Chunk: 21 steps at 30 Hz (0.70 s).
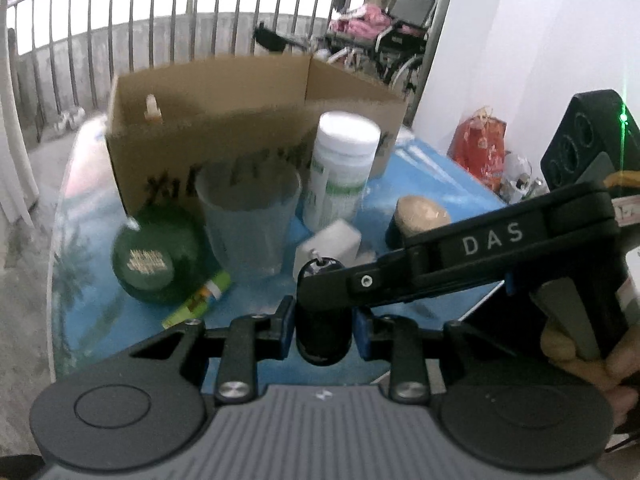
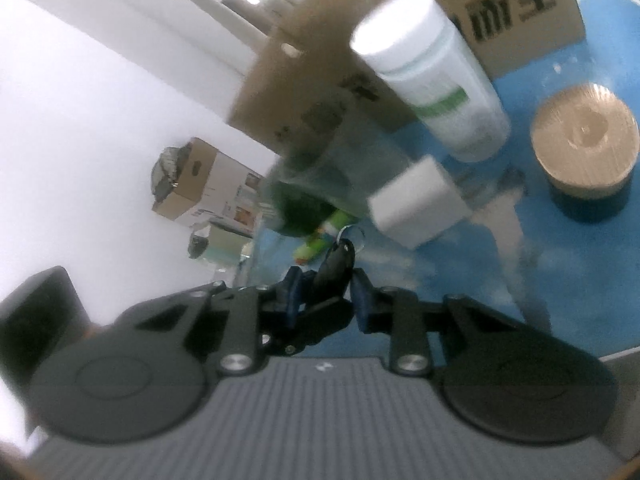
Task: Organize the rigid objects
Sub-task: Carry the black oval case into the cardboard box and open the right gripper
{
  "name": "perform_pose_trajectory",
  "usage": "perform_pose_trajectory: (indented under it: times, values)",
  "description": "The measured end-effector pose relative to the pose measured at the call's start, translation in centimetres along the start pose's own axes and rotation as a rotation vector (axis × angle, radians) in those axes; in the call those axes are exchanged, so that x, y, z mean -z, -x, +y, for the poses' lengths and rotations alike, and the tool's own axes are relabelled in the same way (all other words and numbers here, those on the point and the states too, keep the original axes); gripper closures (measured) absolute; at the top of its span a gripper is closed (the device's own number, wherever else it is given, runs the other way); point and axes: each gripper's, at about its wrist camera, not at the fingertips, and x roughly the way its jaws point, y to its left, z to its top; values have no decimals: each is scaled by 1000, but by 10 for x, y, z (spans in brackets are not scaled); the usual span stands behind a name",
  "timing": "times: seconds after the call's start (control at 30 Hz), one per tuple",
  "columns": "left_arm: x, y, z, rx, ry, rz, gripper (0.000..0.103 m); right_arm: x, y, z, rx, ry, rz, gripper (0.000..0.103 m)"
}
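The cardboard box (image 1: 224, 128) stands open-topped at the far side of the blue worktop (image 1: 432, 168); it looks light but stiff enough to take everything in front of it. Ahead of it, in falling size: a white bottle (image 1: 340, 168) upright, probably light plastic, best taken round its body; a clear cup (image 1: 252, 224), likely slippery and thin-walled, so a gentle pinch on the rim; a dark green round jar (image 1: 156, 256), smooth and possibly heavy; a white charger block (image 1: 330, 242), hard and flat-sided; and a small green tube (image 1: 200, 300) lying near the worktop's near left edge. The small black cylinder (image 1: 323, 320), with a key ring at its far end, is rigid and light, and sits above the worktop pinched between both tools: the left tool (image 1: 323, 326) clamps its body, the right tool (image 2: 322, 296) closes on its upper part. Only the left wrist view shows the right tool's arm crossing in and the person's hand (image 1: 592, 352); only the right wrist view shows the ribbed gold lid (image 2: 584, 132) full on and the key ring (image 2: 352, 236).
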Motion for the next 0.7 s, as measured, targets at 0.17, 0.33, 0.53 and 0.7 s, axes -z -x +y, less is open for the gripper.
perform_pose_trajectory:
  times: [0.17, 0.33, 0.53, 0.7]
  values:
    - [-28, 26, -3, -31, -50, -103, 72, -15, 20, 33, -21, 107, -66, 78]
    - [-78, 33, 0, -68, -99, -191, 72, -58, 33, 68, -36, 245, -147, 78]
    - [-149, -8, 27, -59, -67, -144, 72, -141, 19, 85, -6, 335, -131, 78]
    - [-189, -62, 69, -24, 30, -20, 72, -215, -24, 74, 40, 282, -21, 80]
